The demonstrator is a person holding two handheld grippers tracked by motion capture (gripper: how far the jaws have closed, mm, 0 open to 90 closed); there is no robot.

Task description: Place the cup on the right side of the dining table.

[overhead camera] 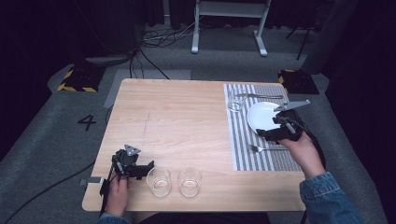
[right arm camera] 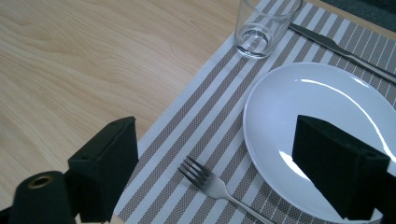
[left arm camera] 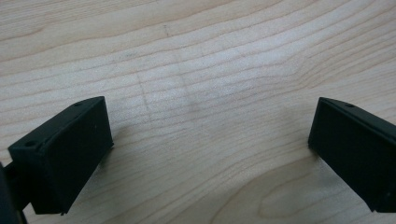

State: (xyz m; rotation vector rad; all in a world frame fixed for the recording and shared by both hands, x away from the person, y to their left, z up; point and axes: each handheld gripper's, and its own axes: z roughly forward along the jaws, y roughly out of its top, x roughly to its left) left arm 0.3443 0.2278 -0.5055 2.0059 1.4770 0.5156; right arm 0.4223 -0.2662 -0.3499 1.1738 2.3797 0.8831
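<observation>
Table point(overhead camera: 177, 116) of pale wood, striped mat point(overhead camera: 243, 135) along its right side; on mat, white plate point(overhead camera: 259, 116), glass point(overhead camera: 236, 99) at far corner, knife point(overhead camera: 259, 96) beyond plate, fork point(overhead camera: 261, 149) on near side of plate. Near front edge, two more glasses side by side: one point(overhead camera: 159, 181) just right of left gripper point(overhead camera: 140, 167), other point(overhead camera: 189, 181) just beside it. Left gripper held low over bare wood at near left; jaws wide apart, nothing between, only wood grain point(left arm camera: 205, 107) in left gripper view. Right gripper point(overhead camera: 275, 128) held over plate's near edge; jaws wide apart, empty; in right gripper view, one jaw over plate point(right arm camera: 322, 102), other over mat's edge point(right arm camera: 196, 116), fork point(right arm camera: 210, 182) between, glass point(right arm camera: 259, 23) farther off, knife point(right arm camera: 336, 46) beyond.
</observation>
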